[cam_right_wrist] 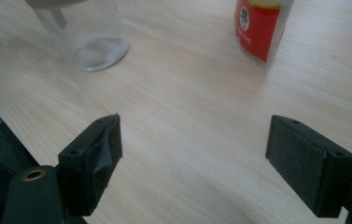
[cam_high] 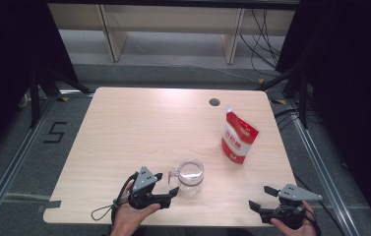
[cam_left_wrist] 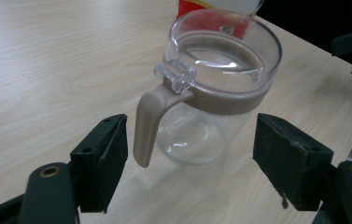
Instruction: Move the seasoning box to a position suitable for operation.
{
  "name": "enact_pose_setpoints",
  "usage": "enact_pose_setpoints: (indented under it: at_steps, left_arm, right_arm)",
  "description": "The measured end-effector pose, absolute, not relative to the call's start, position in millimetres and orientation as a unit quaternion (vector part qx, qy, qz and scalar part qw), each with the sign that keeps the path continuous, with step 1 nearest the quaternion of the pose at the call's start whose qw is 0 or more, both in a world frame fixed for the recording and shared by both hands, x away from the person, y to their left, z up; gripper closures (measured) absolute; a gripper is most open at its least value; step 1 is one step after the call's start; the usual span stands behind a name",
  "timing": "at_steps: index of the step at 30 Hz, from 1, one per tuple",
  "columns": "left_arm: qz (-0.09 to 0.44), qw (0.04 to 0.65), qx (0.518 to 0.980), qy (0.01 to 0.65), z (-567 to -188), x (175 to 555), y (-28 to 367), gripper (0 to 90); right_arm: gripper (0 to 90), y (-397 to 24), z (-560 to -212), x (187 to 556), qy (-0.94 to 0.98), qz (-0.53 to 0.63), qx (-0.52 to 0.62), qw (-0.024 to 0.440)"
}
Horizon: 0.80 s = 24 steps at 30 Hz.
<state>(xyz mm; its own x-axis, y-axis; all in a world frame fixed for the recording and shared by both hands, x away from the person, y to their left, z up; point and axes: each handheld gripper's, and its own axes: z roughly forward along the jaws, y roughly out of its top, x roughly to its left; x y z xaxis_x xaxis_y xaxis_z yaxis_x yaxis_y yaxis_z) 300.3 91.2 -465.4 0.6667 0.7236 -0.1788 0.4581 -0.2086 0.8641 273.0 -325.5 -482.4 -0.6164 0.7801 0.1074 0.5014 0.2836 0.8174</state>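
A red-and-white pouch (cam_high: 239, 137) stands upright — on the table (cam_high: 139, 123).

A pale wood-grain table (cam_high: 139, 128) with rounded corners stands in the middle of the room, seen from above. Near the table's far edge, right of centre, is a round cable hole (cam_high: 214, 102). A grey floor (cam_high: 173, 73) surrounds the table. On the floor left of the table is a black marking (cam_high: 55, 132) shaped like the digit five. Metal rails (cam_high: 13, 162) run along the floor on both sides of the table. Beyond the table's far edge stands light wooden furniture (cam_high: 114, 34) with upright panels. Black curtains (cam_high: 11, 59) hang left and right of the table. Loose black cables (cam_high: 264, 39) trail over the floor beyond the table's far right corner. Soft, even light falls on the tabletop.
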Motion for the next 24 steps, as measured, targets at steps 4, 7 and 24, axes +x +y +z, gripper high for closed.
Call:
enact_pose_setpoints:
  at_steps: [4,7,24]
  left_arm:
    - [0.136,0.497,0.767,0.381,-460,301,93,27.0]
    - [0.132,0.503,0.762,0.387,-458,301,95,28.6]
    - [0.144,0.543,0.751,0.348,-436,318,92,57.1]
  right_arm:
    - [19.3,-325,-482,272,0.783,0.443,0.409,0.153]
    - [19.3,-326,-482,273,0.786,0.441,0.403,0.159]
    - [19.3,-324,-483,272,0.779,0.439,0.421,0.151]
